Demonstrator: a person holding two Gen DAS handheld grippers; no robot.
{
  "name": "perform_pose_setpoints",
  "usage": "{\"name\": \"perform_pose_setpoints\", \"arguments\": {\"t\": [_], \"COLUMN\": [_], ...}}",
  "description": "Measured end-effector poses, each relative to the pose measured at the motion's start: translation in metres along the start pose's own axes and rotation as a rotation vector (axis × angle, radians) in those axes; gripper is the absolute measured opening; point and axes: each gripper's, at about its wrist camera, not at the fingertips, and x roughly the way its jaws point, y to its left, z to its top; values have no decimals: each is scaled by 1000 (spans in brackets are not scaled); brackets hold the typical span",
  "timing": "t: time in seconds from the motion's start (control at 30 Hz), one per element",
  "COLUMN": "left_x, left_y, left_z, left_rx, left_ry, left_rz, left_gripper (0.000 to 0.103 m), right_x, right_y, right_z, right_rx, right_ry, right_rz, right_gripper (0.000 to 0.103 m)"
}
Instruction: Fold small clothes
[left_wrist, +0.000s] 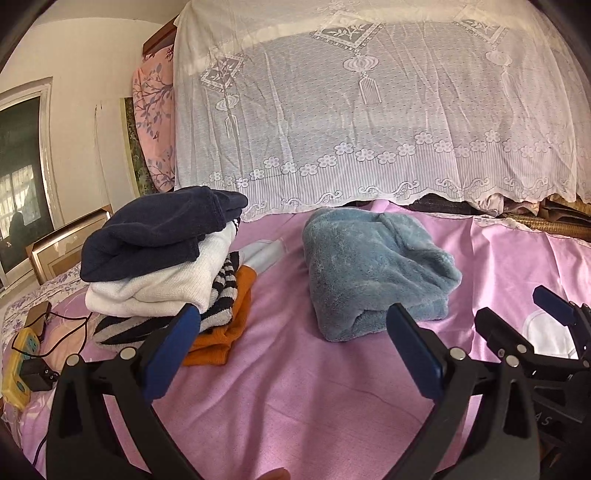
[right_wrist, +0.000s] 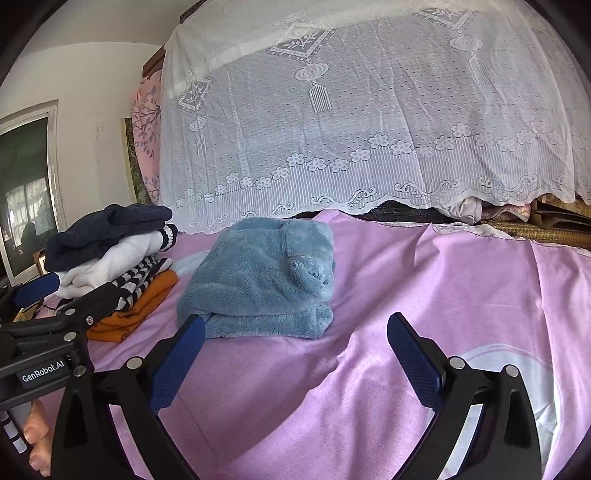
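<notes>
With both the left gripper (left_wrist: 293, 332) and right gripper (right_wrist: 295, 341) spread wide and empty, the folded fluffy blue fleece garment (right_wrist: 258, 277) lies mid pink bedsheet (right_wrist: 443, 295), beside the stack of folded clothes (left_wrist: 162, 266); lifting should support both sides evenly, keeping folds intact

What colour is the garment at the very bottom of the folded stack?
Orange, under the black-and-white striped one: the orange garment shows best in the left wrist view.

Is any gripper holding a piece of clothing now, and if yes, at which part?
Nothing is held. The left gripper and right gripper are both open over the pink sheet, and the folded blue fleece lies free, ahead of them.
</notes>
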Motion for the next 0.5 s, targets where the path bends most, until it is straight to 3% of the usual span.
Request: {"name": "perform_pose_setpoints", "arguments": {"t": [0.5], "left_x": [17], "left_y": [1], "left_z": [-8], "left_rx": [-3], "left_ry": [54], "left_rz": [-23], "left_gripper": [99], "right_x": [3], "right_y": [0], "right_z": [-1], "right_rx": [-7], "right_ry": [-14], "right_rz": [-36], "right_gripper": [100]}}
